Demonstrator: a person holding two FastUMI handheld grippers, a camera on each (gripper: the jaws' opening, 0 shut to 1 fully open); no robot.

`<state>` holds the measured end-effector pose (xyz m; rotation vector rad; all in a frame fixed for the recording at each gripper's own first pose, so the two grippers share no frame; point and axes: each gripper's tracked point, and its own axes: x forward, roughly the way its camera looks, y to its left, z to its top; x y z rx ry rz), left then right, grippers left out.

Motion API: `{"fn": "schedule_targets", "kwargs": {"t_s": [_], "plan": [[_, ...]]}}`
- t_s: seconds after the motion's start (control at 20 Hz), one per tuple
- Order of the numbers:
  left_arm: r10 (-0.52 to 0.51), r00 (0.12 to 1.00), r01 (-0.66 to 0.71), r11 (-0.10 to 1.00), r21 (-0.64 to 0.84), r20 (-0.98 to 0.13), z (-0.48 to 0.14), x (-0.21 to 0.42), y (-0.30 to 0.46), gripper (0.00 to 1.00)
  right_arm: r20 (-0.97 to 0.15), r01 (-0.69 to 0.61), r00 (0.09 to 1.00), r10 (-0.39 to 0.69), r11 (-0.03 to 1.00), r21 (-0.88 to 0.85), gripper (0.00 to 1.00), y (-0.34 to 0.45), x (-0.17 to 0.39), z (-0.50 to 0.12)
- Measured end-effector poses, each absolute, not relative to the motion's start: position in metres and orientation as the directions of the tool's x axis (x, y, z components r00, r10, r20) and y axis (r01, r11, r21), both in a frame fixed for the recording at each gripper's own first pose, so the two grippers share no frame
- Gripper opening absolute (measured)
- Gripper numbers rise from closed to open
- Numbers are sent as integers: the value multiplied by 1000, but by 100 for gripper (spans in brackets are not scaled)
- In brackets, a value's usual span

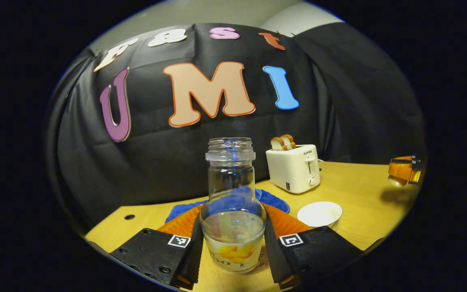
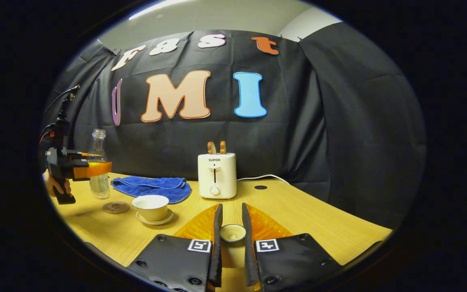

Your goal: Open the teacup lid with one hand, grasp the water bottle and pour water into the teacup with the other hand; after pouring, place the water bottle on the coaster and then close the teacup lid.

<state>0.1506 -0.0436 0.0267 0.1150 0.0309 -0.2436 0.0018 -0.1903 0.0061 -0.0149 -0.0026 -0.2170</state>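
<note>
Still, water could be spilled on the surface (image 2: 298, 211) if the open bottle (image 1: 232, 202), held between the left hand-held gripper (image 1: 232, 247) fingers, is tipped early. The teacup (image 2: 151, 207) stands uncovered (coaster (image 2: 116, 207) just beside); its small lid (image 2: 233, 232) is pinched by the right hand-held gripper (image 2: 231, 239).

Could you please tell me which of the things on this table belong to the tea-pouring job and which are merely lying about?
Part of the job:
bottle, held in the left gripper
teacup on its saucer, uncovered
lid, held in the right gripper
coaster

Lying about:
toaster with bread in it
blue cloth
</note>
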Motion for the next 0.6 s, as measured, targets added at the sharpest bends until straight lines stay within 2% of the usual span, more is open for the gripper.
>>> {"fn": "schedule_targets", "kwargs": {"t_s": [0.6], "plan": [[-237, 970, 238, 971, 23, -55, 0, 173, -51, 64, 4, 217, 976, -217, 976, -15, 26, -191, 1, 7]]}}
